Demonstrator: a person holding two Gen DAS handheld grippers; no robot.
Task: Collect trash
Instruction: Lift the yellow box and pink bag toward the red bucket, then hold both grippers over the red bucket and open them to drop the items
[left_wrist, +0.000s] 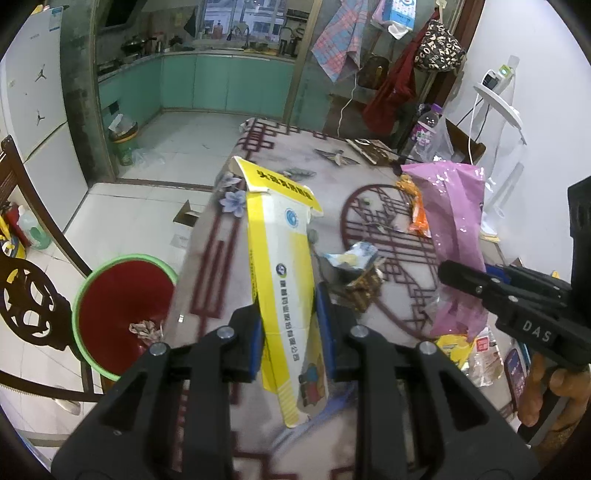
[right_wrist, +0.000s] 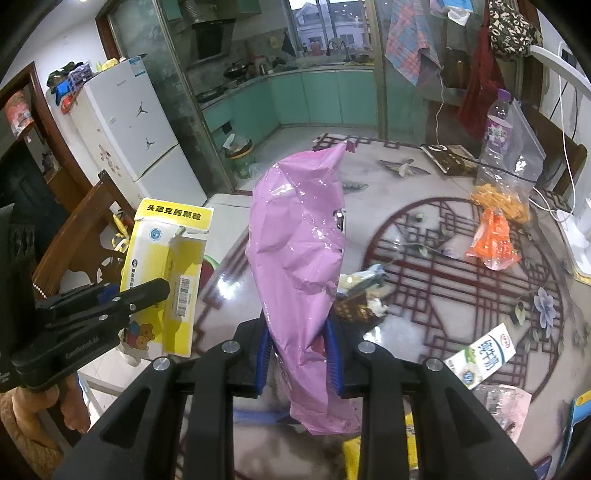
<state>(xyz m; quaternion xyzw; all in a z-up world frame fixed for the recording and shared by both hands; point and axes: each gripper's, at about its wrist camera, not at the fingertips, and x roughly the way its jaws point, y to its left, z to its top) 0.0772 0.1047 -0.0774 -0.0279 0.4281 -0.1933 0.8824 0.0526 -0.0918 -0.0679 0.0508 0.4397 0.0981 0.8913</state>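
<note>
Jaws of the left gripper (left_wrist: 290, 332) are closed most of the way on a yellow and white box (left_wrist: 284, 280), the blue pads pressing its two long sides near its lower end. The box runs lengthwise up the middle of the left wrist frame, leaning a little to the upper left, its torn open flap at the top and its printed bear end at the bottom, lifted above the table (left_wrist: 295, 155). Low in the left of that frame stands a red bin (left_wrist: 122, 302) with a green rim, on the floor beside the table, a scrap of crumpled paper lying inside it.

The right gripper (right_wrist: 299, 354) is likewise clamped narrow, holding a pink plastic bag (right_wrist: 299, 251) by its lower part. The bag stands upright through the centre of the right wrist frame, its long axis nearly vertical, pointed tip toward the top, bottom hanging below the pads.

On the table behind lie a heap of wrappers (right_wrist: 362, 291) at mid frame, an orange packet (right_wrist: 493, 240) at right, a milk carton (right_wrist: 480, 354) at lower right, and a clear bottle (right_wrist: 496, 125) standing at upper right.
</note>
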